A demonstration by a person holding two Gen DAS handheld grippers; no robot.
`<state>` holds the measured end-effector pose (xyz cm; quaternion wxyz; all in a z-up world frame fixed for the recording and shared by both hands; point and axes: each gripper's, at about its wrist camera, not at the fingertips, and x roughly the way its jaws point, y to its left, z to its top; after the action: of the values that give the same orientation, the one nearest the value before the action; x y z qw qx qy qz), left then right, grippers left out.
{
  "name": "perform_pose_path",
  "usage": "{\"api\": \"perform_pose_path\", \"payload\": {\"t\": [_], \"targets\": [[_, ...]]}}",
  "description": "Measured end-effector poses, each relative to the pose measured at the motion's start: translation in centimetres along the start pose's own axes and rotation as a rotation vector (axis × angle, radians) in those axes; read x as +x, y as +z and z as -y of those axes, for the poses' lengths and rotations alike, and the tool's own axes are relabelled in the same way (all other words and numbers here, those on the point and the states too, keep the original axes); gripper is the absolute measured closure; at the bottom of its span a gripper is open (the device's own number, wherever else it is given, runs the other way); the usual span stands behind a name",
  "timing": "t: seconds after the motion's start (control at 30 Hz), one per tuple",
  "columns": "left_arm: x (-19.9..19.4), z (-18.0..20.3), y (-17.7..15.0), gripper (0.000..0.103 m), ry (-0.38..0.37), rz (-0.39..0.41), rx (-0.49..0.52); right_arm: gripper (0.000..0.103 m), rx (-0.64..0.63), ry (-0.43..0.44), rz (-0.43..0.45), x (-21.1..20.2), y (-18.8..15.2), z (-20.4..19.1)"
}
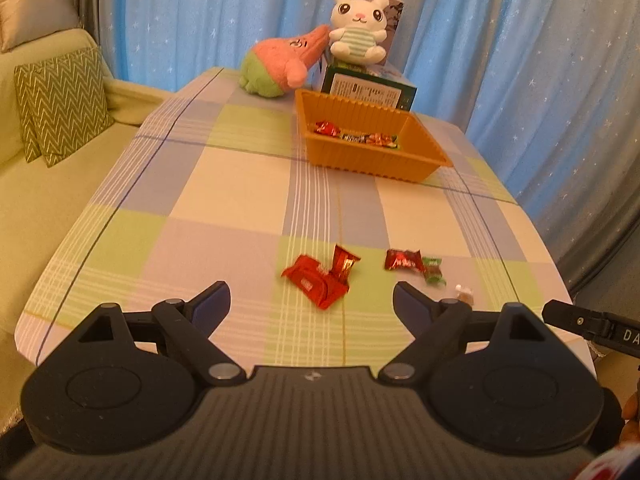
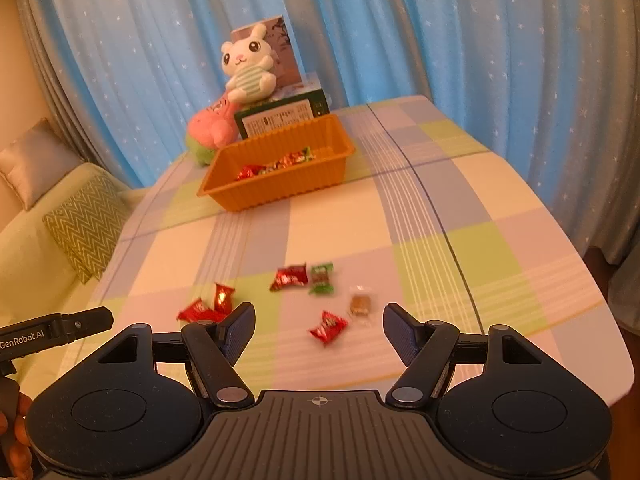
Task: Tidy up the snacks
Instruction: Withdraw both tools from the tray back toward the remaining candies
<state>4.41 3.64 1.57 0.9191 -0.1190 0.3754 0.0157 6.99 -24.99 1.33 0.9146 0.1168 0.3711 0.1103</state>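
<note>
Several wrapped snacks lie loose on the near part of the checked tablecloth. In the left wrist view a large red packet (image 1: 316, 284) and a small red one (image 1: 343, 262) lie just ahead of my left gripper (image 1: 312, 300), which stands open and empty. A dark red candy (image 1: 402, 260) and a green one (image 1: 433, 270) lie to their right. In the right wrist view a red candy (image 2: 328, 327) lies just ahead of my right gripper (image 2: 319, 330), open with nothing held. A brown candy (image 2: 361, 305) lies beside it. An orange tray (image 1: 424, 148) (image 2: 276, 192) farther back holds several candies.
Behind the tray stand a green box (image 1: 368, 90), a pink and green plush (image 1: 280, 66) and a white rabbit plush (image 1: 360, 28). A sofa with a zigzag cushion (image 1: 60, 104) runs along the left. Blue star curtains hang behind. The table edge drops off at right.
</note>
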Motion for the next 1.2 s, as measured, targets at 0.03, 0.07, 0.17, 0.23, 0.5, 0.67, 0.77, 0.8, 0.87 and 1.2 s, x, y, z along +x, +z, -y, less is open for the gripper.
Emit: {"api": "perform_pose_path", "payload": {"t": [0.03,0.07,0.17,0.23,0.5,0.67,0.77,0.8,0.87,1.2], "targets": [[0.0,0.0,-0.2,0.016,0.001,-0.007,-0.001,0.032,0.000,-0.001,-0.003,0.0,-0.2,0.1],[0.1,-0.1,-0.4,0.016,0.006,-0.012,-0.002,0.032,0.003,-0.002,-0.006,-0.1,-0.4,0.2],[0.0,-0.2,-0.6,0.016,0.009,-0.016,-0.007,0.032,0.011,-0.002,-0.005,-0.2,-0.6,0.3],[-0.2,-0.1,-0.7,0.016,0.012,-0.013,-0.002,0.032,0.008,-0.003,-0.004,-0.2,-0.6,0.3],[-0.1,-0.1,-0.8,0.016,0.022,-0.018,-0.005,0.032,0.013,-0.006,-0.010,0.1,-0.7,0.3],[0.5,0.0,-0.7,0.016,0.024,-0.026,0.001,0.032,0.016,-0.007,-0.021,0.9,-0.7,0.2],[1.0,0.1,-0.9,0.016,0.027,-0.035,0.010,0.032,0.016,-0.014,-0.028,1.5,-0.8,0.4],[1.2,0.2,-0.9,0.016,0.028,-0.038,0.011,0.032,0.017,-0.017,-0.032,1.7,-0.9,0.5],[1.7,0.2,-1.0,0.016,0.028,-0.048,0.012,0.032,0.019,-0.023,-0.041,2.2,-1.1,0.6],[4.4,0.1,-1.5,0.016,0.031,-0.089,0.016,0.032,0.038,-0.034,-0.072,4.6,-1.6,1.6]]}}
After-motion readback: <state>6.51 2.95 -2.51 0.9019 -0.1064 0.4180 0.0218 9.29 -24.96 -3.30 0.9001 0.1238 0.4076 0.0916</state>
